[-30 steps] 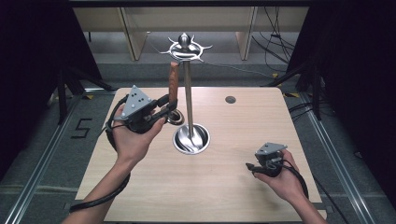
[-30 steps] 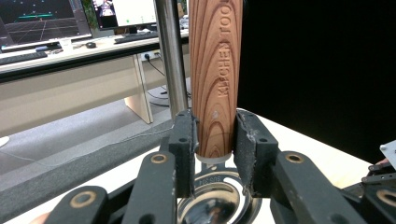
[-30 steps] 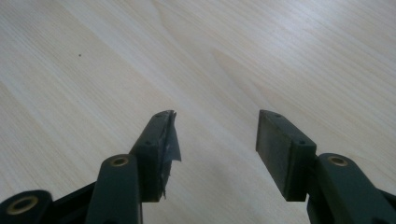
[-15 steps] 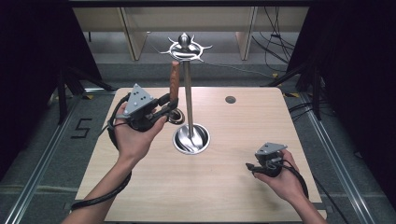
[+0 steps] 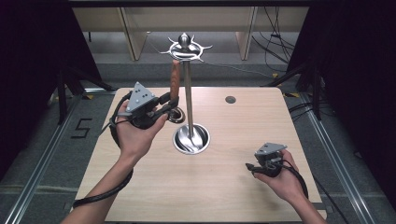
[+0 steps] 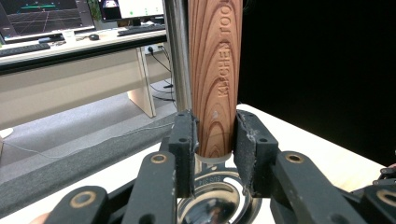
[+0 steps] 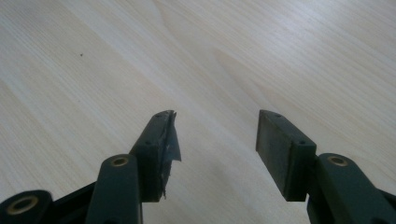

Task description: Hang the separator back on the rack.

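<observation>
A kitchen utensil with a wooden handle (image 5: 175, 79) stands upright just left of the pole of a metal stand (image 5: 188, 102). The handle's top reaches close to the stand's hooked crown (image 5: 186, 46); whether it hangs from a hook I cannot tell. My left gripper (image 5: 172, 106) is shut on the lower end of that wooden handle (image 6: 215, 70), its pads (image 6: 250, 140) pressed on both sides. Below the jaws shows the utensil's shiny metal head (image 6: 215, 205). My right gripper (image 5: 250, 168) rests low over the table's near right part, open, with only bare wood between its fingers (image 7: 285, 154).
The stand's round metal base (image 5: 191, 139) sits mid-table. A small dark round spot (image 5: 230, 99) lies on the wooden table (image 5: 224, 200) at the back right. Behind the table are desk legs and cables on the floor. Dark curtains flank both sides.
</observation>
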`<state>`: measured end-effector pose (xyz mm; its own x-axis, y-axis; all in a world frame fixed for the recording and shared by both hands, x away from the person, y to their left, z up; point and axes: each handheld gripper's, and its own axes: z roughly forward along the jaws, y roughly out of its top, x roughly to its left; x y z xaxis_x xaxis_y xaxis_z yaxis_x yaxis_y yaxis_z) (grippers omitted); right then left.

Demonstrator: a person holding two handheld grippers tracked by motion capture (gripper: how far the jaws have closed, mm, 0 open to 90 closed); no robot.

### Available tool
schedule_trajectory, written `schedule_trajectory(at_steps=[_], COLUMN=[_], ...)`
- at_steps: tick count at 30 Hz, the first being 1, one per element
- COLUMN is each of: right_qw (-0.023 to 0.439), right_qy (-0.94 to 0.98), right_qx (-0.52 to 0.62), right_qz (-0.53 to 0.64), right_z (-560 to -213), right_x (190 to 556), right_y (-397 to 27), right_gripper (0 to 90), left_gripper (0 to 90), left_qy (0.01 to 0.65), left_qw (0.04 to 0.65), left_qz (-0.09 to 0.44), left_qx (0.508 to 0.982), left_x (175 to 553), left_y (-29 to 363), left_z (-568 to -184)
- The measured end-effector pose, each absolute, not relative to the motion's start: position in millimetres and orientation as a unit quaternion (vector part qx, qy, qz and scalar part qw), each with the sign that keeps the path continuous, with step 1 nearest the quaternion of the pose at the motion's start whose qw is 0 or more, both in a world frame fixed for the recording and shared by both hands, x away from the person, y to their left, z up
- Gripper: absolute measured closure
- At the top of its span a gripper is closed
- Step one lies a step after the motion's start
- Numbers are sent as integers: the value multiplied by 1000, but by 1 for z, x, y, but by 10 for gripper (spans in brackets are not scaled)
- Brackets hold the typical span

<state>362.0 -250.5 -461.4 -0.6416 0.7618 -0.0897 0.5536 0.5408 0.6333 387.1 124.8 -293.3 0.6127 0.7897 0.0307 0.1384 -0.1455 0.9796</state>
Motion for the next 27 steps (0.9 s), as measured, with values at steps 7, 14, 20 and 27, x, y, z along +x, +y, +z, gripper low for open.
schedule_trajectory(at_steps=[7, 14, 20, 27], right_qw=[181, 182, 183, 185], right_qy=[859, 859, 859, 862], right_qx=[383, 382, 381, 376], right_qz=[288, 288, 288, 287], right_z=[-461, -462, -461, -461], right_x=[362, 362, 362, 363], right_y=[-251, -251, -251, -252], right_gripper=[477, 477, 477, 478], left_gripper=[689, 689, 689, 689], left_qy=[336, 341, 345, 352], left_qw=[561, 556, 556, 552], left_qz=[290, 293, 294, 297], left_qx=[699, 699, 696, 695], left_x=[390, 395, 398, 402], left_y=[123, 121, 118, 116], left_z=[-293, -292, -291, -292])
